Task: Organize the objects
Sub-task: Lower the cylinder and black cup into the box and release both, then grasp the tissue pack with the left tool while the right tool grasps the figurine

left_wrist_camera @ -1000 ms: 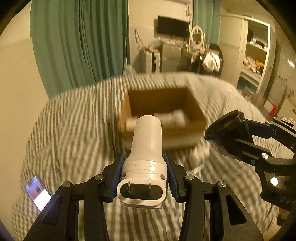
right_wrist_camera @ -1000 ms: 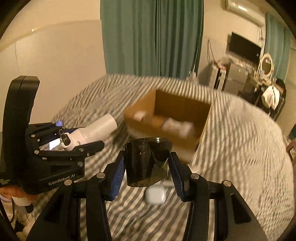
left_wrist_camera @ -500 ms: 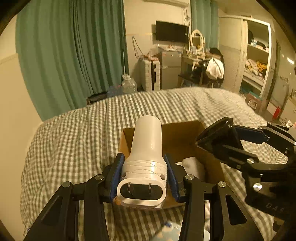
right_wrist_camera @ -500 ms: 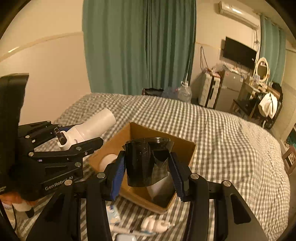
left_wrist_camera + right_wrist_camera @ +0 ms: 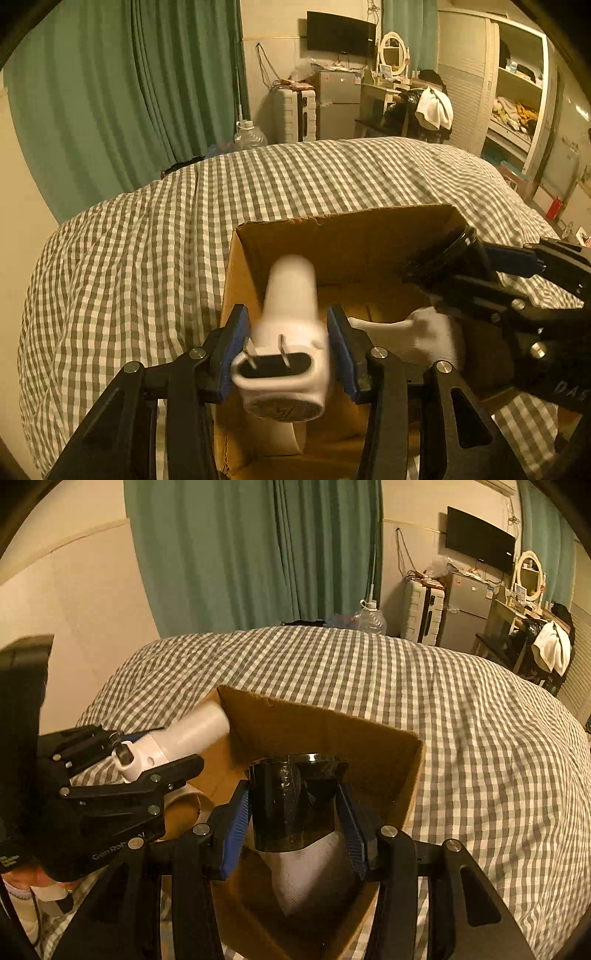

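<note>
Two tongs, one cardboard box, one bed. Left tongs [image 5: 286,352]: blue ribbed pads flank one white plastic appliance [image 5: 288,325], a smooth cylinder widening to a base with two metal plug prongs; it looks motion-blurred, narrow gaps show at both pads, and whether the tongs clench it cannot be told. It sits above the box's near-left corner. Right tongs [image 5: 295,819]: clenched on one dark, glossy, translucent cup [image 5: 293,805], tapered with a pouring lip, held over the box interior. Open-topped brown cardboard box [image 5: 325,720]: rectangular, rough torn rim, containing pale objects, including a white fabric-like item [image 5: 314,871]. Bed [image 5: 461,738]: soft grey-and-white gingham cover. Beyond: pleated green curtains [image 5: 258,550].
</note>
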`<move>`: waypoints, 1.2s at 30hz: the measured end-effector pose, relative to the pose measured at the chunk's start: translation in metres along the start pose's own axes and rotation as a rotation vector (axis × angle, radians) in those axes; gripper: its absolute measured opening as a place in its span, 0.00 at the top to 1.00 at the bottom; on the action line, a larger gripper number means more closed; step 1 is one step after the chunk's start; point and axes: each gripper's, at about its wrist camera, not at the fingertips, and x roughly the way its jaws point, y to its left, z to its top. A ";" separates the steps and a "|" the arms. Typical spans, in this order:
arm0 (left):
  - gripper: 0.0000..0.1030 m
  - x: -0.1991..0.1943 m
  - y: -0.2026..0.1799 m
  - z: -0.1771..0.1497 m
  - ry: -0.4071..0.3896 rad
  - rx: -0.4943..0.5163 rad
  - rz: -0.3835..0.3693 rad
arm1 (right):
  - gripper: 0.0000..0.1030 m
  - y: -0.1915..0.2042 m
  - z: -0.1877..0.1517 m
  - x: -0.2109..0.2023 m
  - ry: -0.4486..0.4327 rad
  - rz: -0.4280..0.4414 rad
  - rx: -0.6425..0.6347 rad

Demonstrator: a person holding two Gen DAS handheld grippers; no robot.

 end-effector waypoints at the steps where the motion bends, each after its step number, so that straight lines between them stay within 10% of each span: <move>1: 0.48 -0.005 0.000 -0.001 -0.001 -0.005 -0.001 | 0.55 0.001 0.001 -0.004 -0.010 -0.004 0.004; 5: 0.25 -0.043 -0.001 0.005 -0.045 -0.020 -0.003 | 0.49 0.000 0.008 -0.033 -0.060 -0.020 0.019; 22: 0.08 -0.198 -0.011 -0.011 -0.196 -0.010 0.094 | 0.25 0.041 -0.006 -0.207 -0.201 -0.105 -0.034; 36: 0.07 -0.161 -0.002 -0.095 -0.136 -0.098 0.082 | 0.16 0.031 -0.095 -0.168 -0.048 -0.132 0.011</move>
